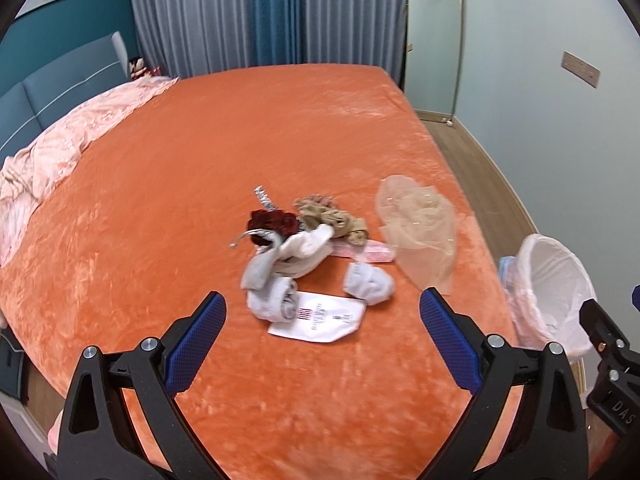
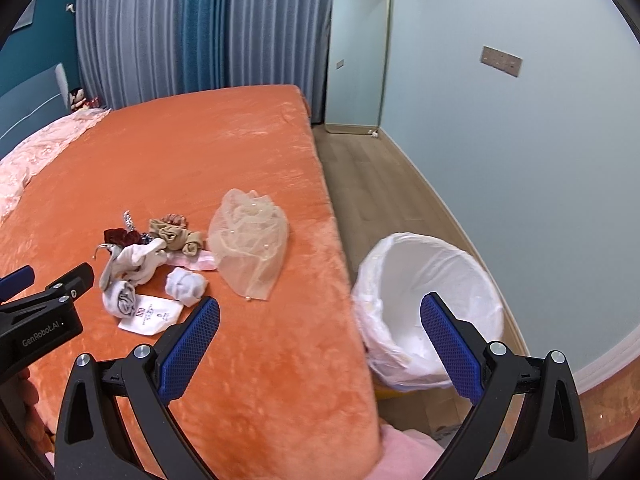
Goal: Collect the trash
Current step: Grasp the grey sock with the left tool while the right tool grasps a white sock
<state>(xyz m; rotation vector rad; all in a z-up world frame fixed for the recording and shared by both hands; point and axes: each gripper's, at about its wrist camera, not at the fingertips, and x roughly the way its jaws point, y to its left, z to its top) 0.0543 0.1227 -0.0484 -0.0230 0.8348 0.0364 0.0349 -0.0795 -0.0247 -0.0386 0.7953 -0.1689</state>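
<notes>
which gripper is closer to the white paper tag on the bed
Left. The left gripper hangs open right over the white paper tag; the right gripper, also open, sits off to the tag's right, by the bed's edge near the trash bin.

Home bedroom. A wide bed (image 1: 280,128) is taking up most of the view, wearing an orange plush cover, with a pink quilt (image 1: 68,140) bunching along one side against a blue padded headboard (image 1: 60,80). Grey-and-blue curtains (image 1: 240,12) are hanging floor-length behind it. A standing mirror (image 2: 356,56) is leaning at the pale wall, wood flooring (image 2: 380,192) is running beside the bed, and a lined wastebasket (image 2: 428,304) is sitting there. Socks (image 1: 288,264) are lying on the cover.
</notes>
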